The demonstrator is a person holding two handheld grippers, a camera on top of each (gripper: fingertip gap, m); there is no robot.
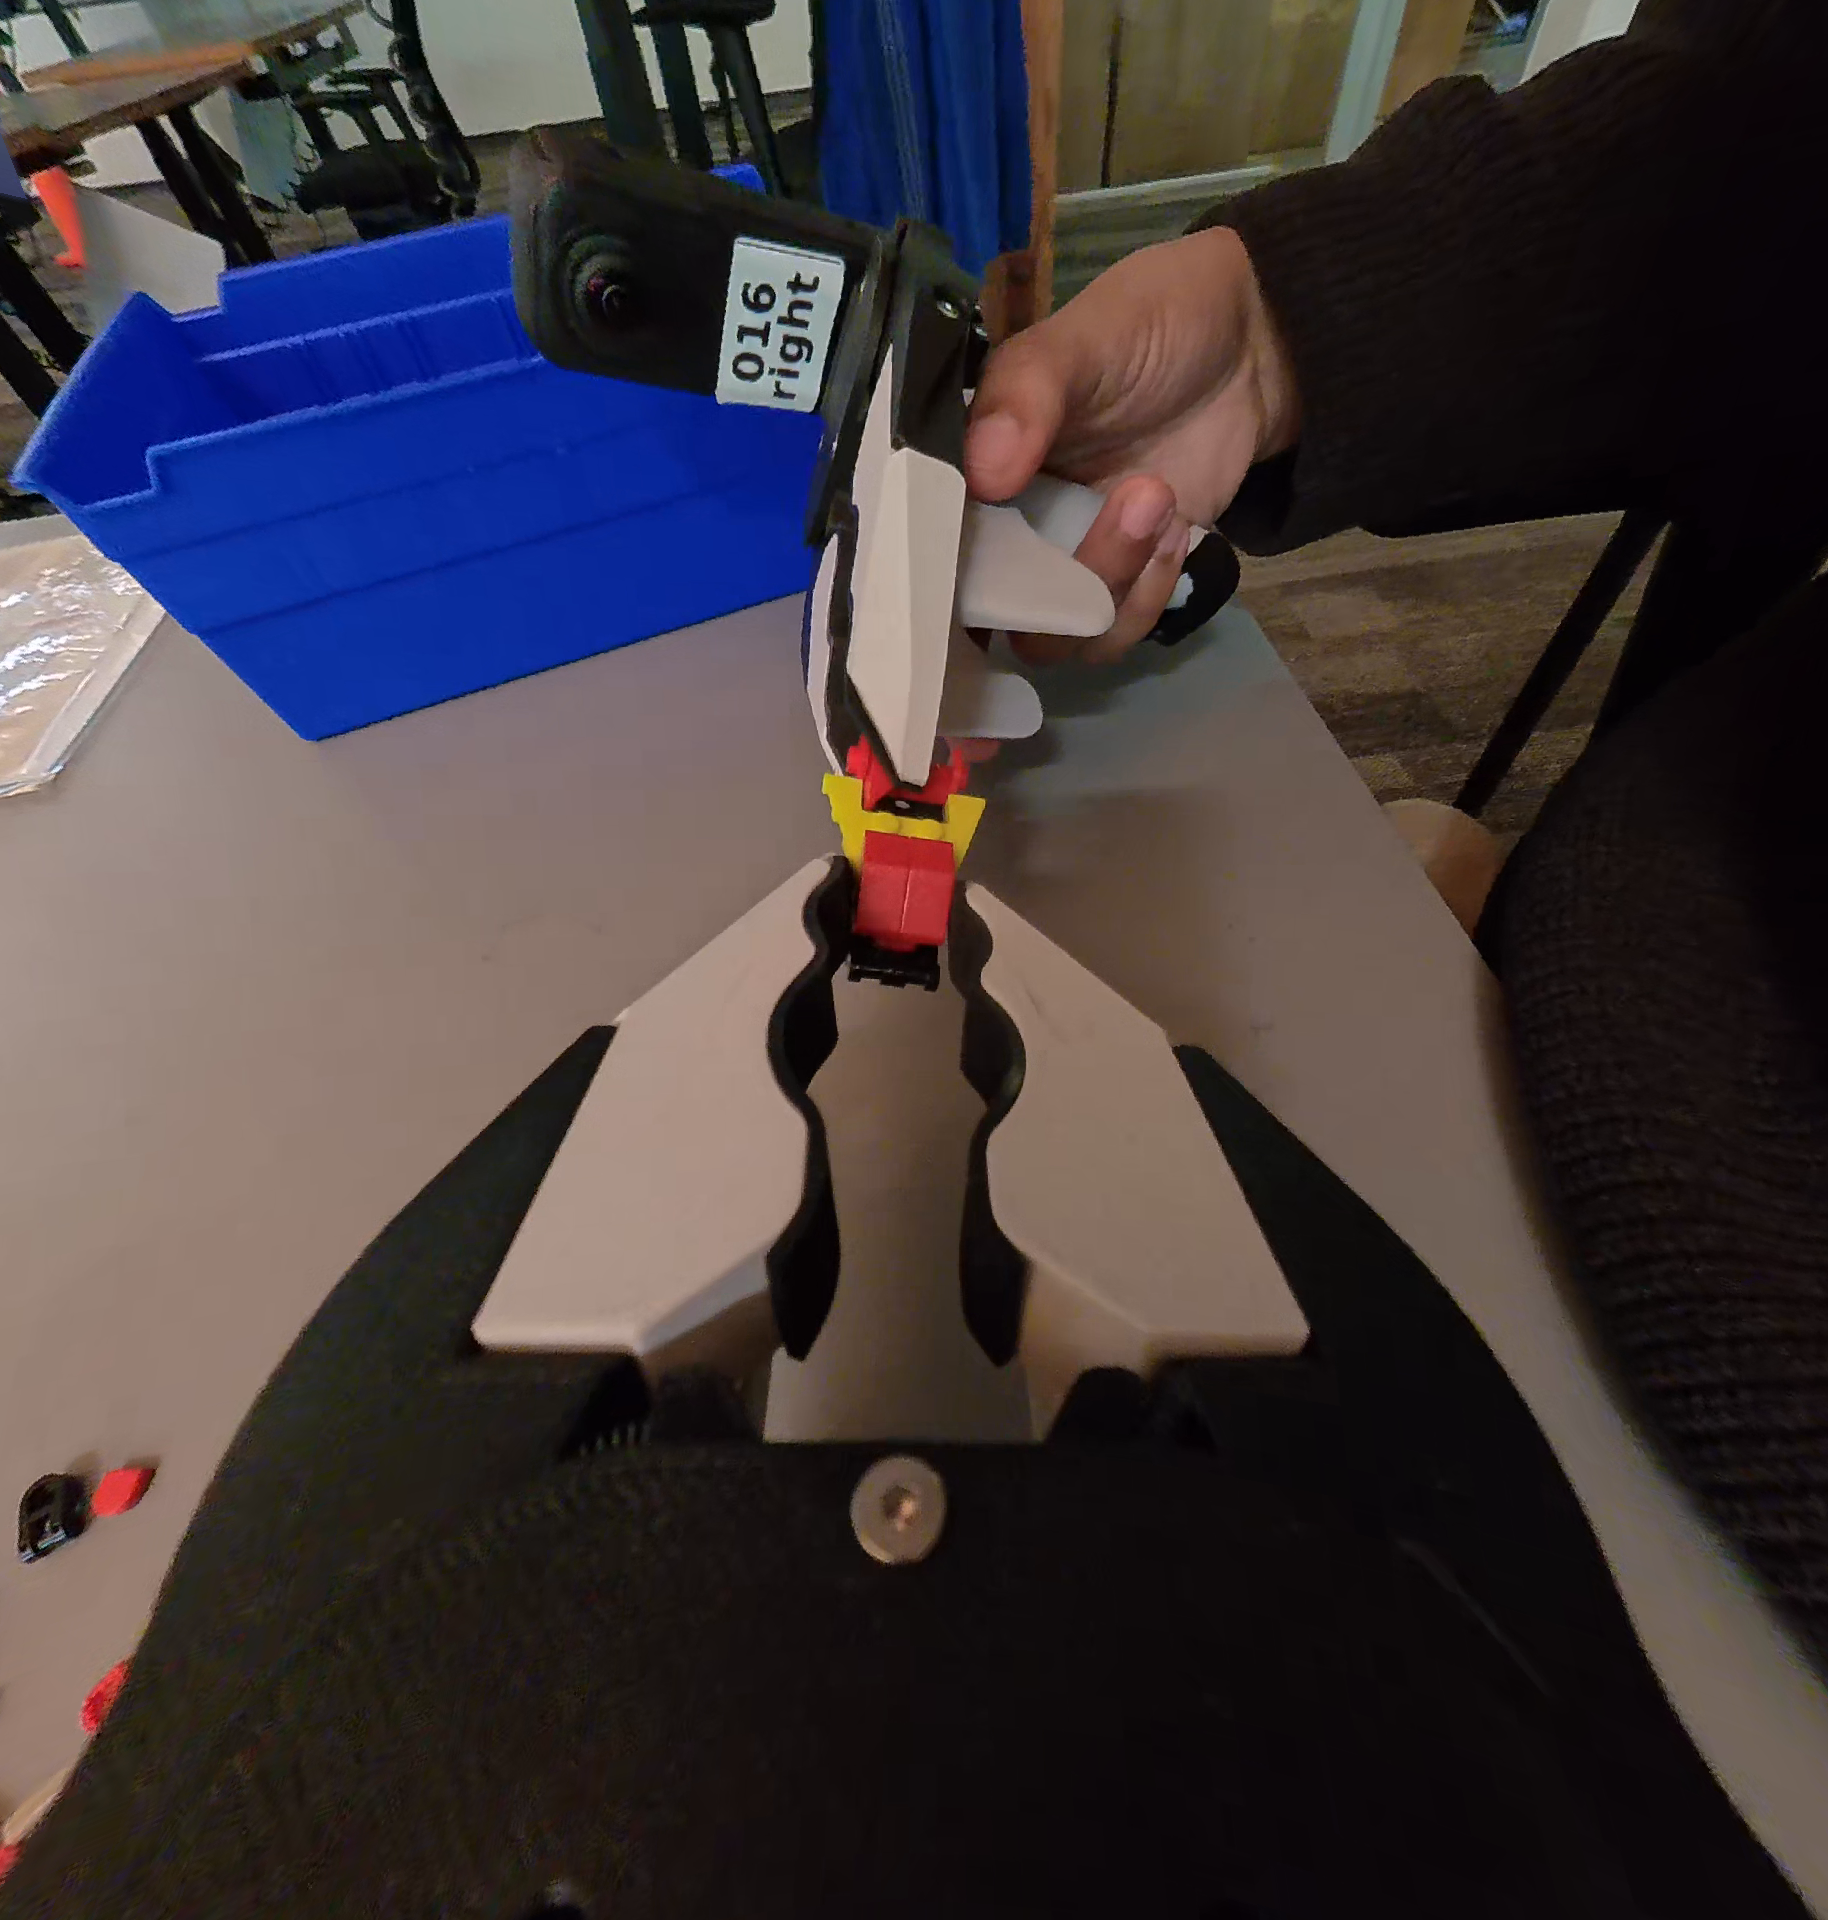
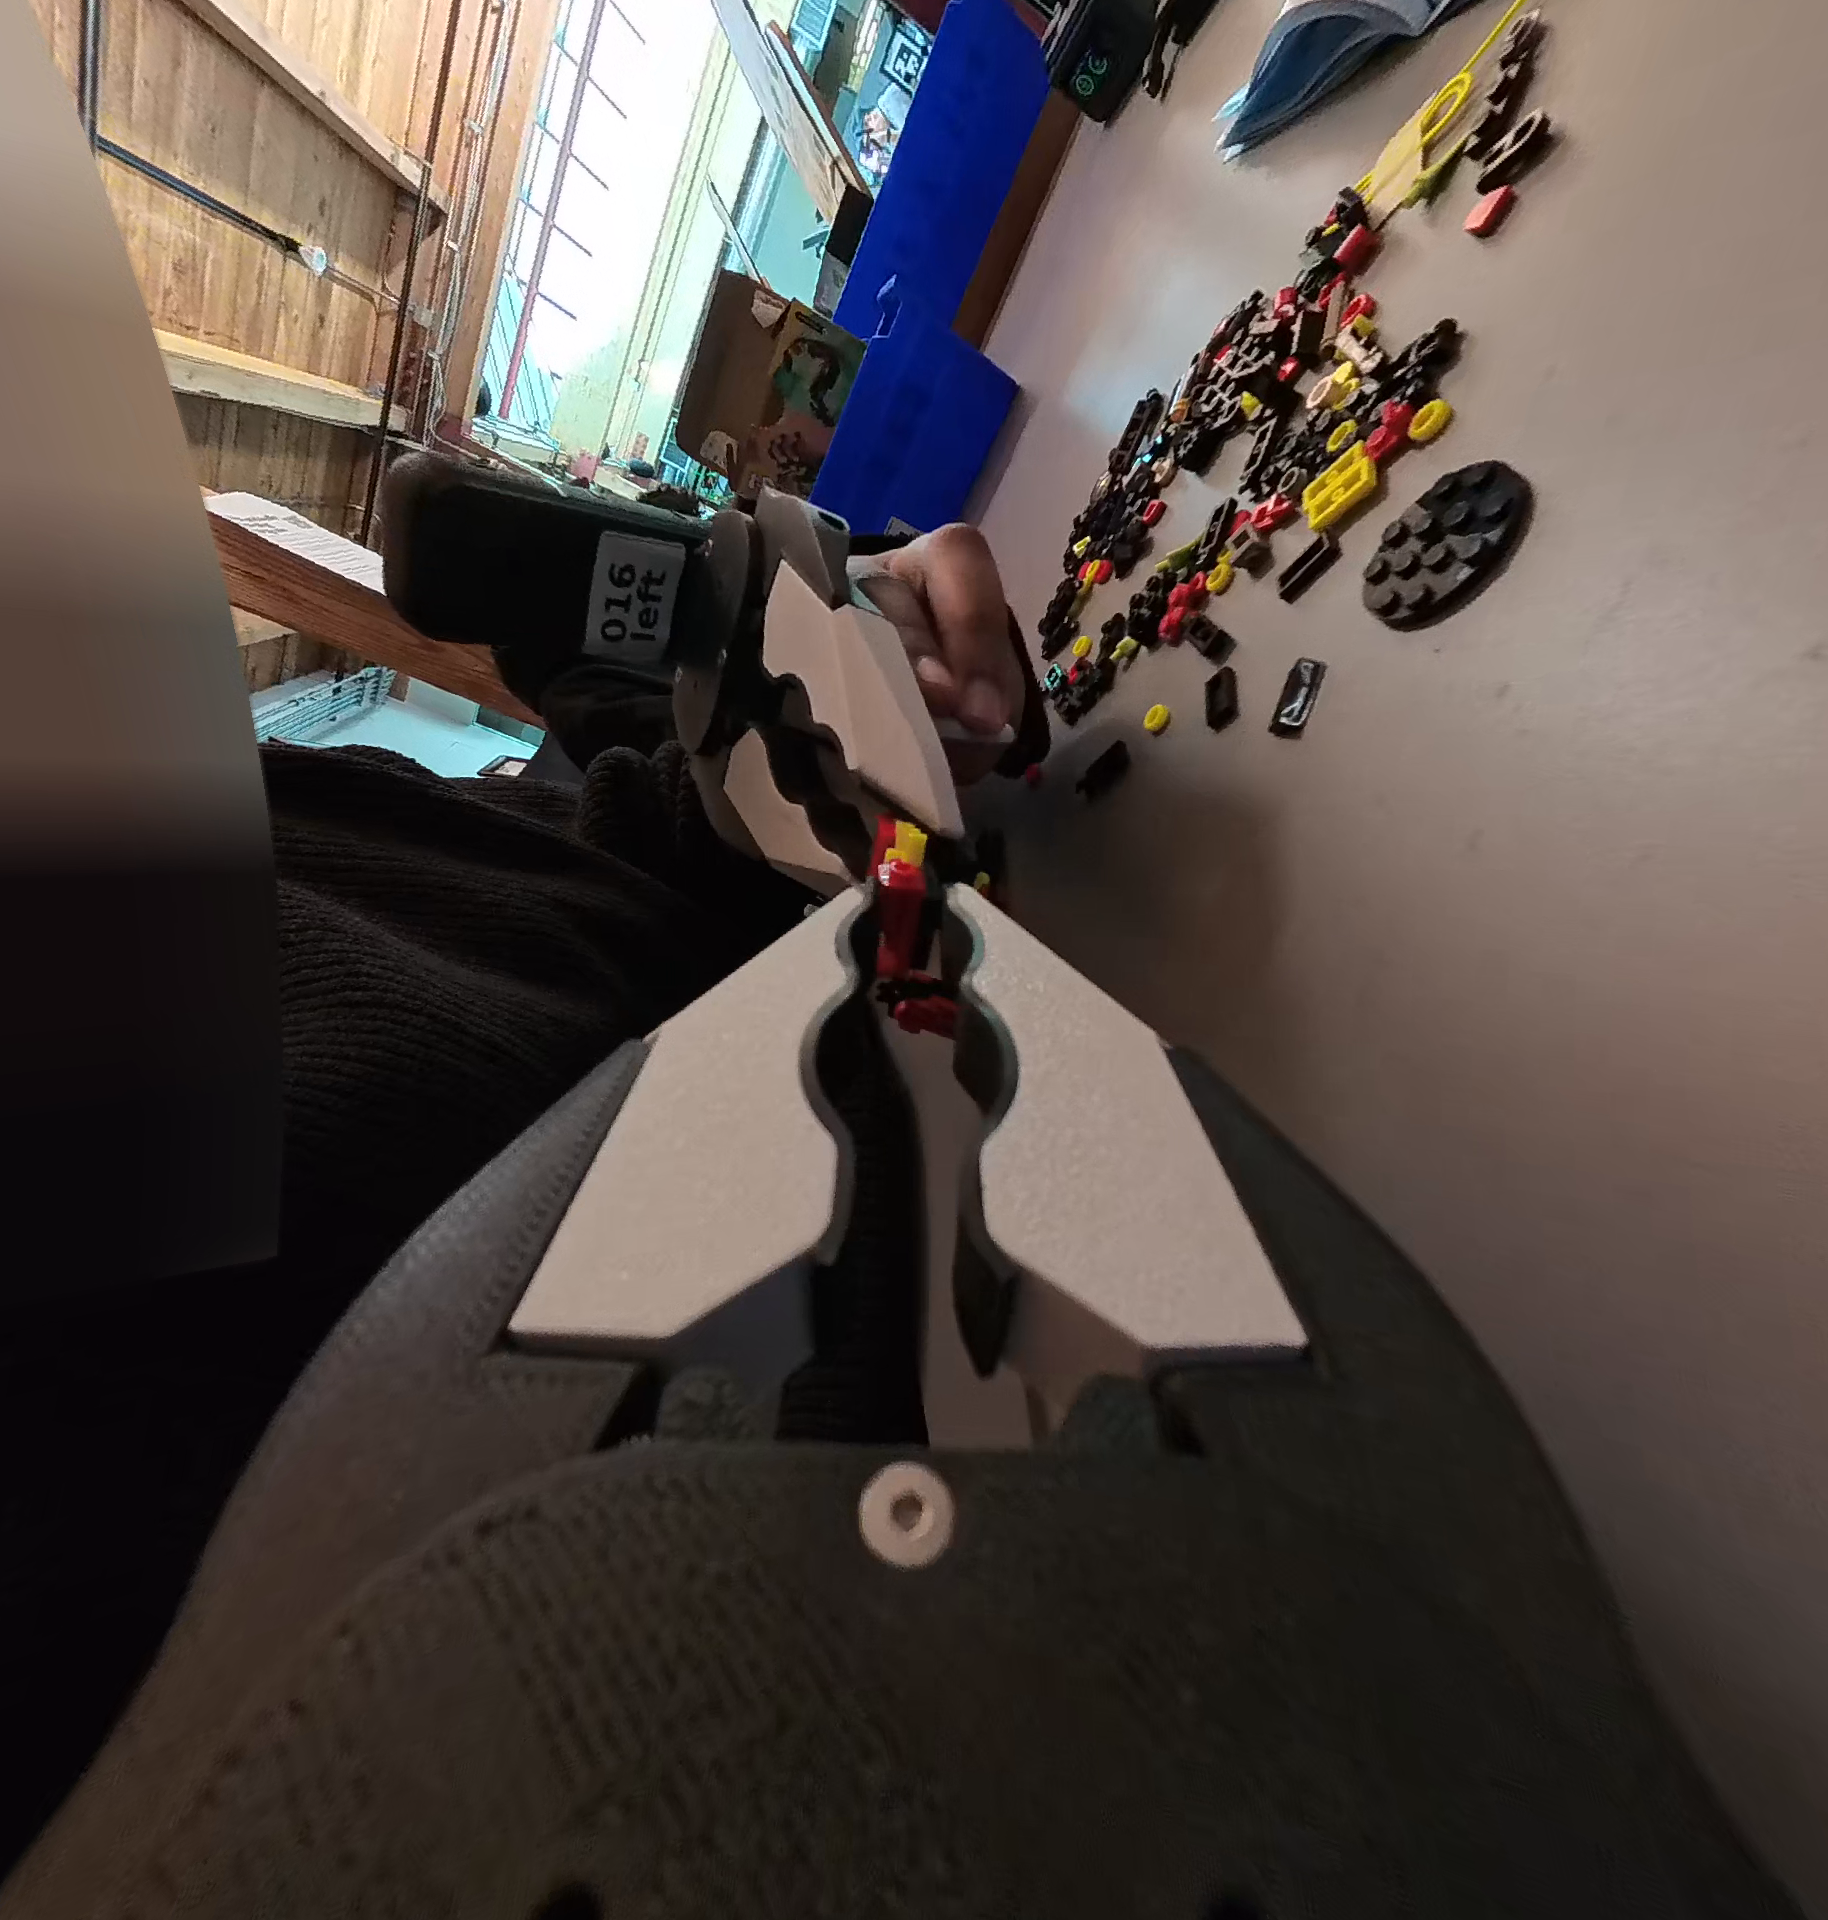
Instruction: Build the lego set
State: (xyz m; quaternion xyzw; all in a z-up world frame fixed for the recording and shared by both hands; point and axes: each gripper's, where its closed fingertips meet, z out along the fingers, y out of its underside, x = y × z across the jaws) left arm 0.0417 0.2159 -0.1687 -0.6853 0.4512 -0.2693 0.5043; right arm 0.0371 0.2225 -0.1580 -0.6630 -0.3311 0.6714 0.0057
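Mid-assembly: I've got the left gripper clenched on the red block end of the small lego sub-assembly, held above the counter. Right gripper, coming in from 12 o'clock, fingers closed on its far red-and-black end. Looks like a press-fit or seat step; next move needs steady counter-pressure, aligned along the build's axis. Build: red core, yellow wings, black plate underneath. Loose parts pile at 1 o'clock in the right wrist view, blue bin behind.
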